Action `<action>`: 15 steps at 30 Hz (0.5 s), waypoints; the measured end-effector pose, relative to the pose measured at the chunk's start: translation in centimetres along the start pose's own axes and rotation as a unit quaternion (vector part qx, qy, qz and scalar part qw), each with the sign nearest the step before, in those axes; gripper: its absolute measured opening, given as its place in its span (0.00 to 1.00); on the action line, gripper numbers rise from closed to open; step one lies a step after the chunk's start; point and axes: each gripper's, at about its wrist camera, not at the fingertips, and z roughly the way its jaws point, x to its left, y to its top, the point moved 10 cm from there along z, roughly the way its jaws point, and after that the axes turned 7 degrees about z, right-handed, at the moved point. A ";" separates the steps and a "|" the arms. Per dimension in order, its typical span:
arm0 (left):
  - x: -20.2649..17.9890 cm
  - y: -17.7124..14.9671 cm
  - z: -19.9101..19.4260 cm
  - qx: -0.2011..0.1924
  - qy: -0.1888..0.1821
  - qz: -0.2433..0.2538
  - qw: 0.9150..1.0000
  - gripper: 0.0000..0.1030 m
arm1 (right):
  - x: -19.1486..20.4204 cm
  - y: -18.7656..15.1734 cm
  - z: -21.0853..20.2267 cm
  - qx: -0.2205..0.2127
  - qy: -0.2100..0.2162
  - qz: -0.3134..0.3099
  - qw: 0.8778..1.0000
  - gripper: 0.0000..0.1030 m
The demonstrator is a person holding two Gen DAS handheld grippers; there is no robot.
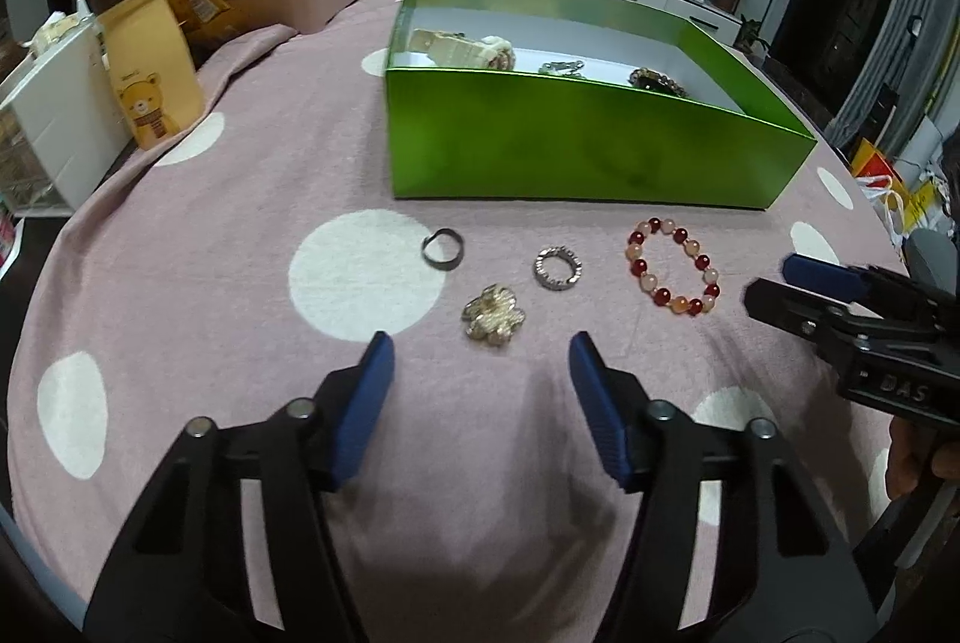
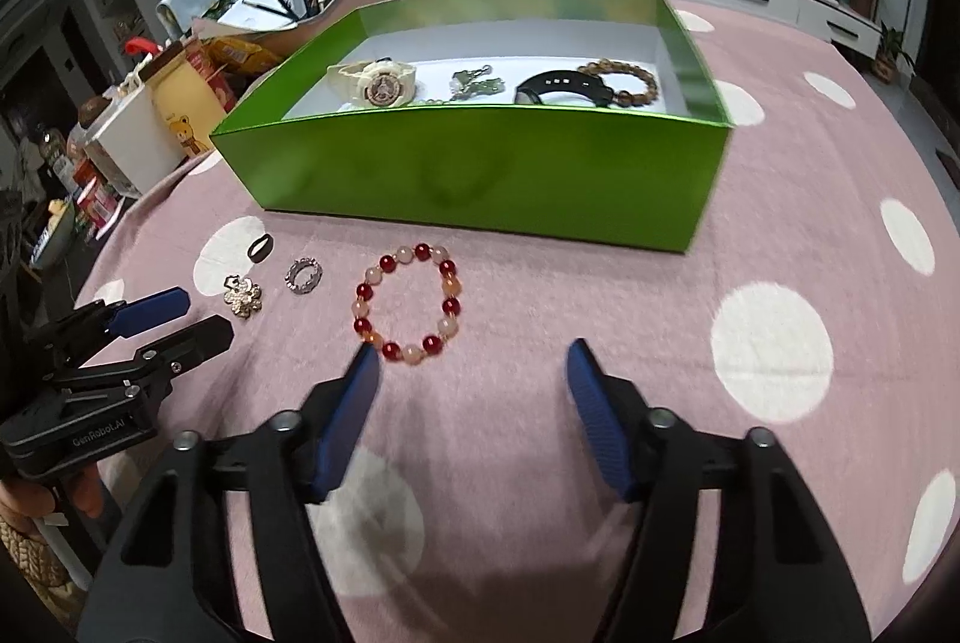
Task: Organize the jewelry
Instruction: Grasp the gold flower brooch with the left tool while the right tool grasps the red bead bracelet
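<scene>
Dim indoor light, soft shadows under tongs, fisheye warp, dark vignetted corners, slight blur

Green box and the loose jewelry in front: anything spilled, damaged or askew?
Nothing stands out. The green box sits upright; white watch and brown bead bracelet lie inside. Red bead bracelet, two rings and a gold brooch lie separately on the cloth, intact.

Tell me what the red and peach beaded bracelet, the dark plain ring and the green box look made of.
Red and peach beaded bracelet: glossy round beads, likely glass or polished stone; highlights glint on each bead.
Dark plain ring: dull grey band, probably metal; smooth, no stones.
Green box: stiff card with metallic foil finish; its wall mirrors the jewelry faintly, and the inside is plain white.
</scene>
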 end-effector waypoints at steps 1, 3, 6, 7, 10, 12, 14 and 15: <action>-0.1 0.1 0.1 -0.001 -0.001 0.002 1.000 0.56 | 0.2 0.1 0.3 0.000 -0.002 -0.004 1.000 0.52; -0.5 0.4 0.5 -0.002 0.000 0.010 1.000 0.56 | 0.6 0.4 0.9 0.002 -0.007 -0.018 1.000 0.48; -0.8 0.7 1.0 -0.003 -0.003 0.013 1.000 0.52 | 1.2 0.7 1.9 0.007 -0.018 -0.038 0.999 0.40; -0.8 0.7 1.1 -0.003 -0.002 0.014 1.000 0.49 | 1.3 0.7 2.1 0.008 -0.021 -0.043 0.999 0.37; -1.0 0.6 1.6 -0.001 -0.005 0.019 1.000 0.39 | 1.8 0.7 3.0 0.015 -0.032 -0.060 0.998 0.28; -1.0 0.5 1.9 0.002 -0.008 0.020 1.000 0.36 | 2.1 0.8 3.1 0.011 -0.041 -0.076 0.996 0.23; -1.0 0.6 1.9 -0.003 -0.009 0.022 1.000 0.28 | 2.3 0.8 3.1 0.010 -0.038 -0.080 0.996 0.17; -0.9 0.6 1.9 -0.004 -0.010 0.021 1.000 0.27 | 2.4 0.9 3.2 0.008 -0.039 -0.083 0.996 0.13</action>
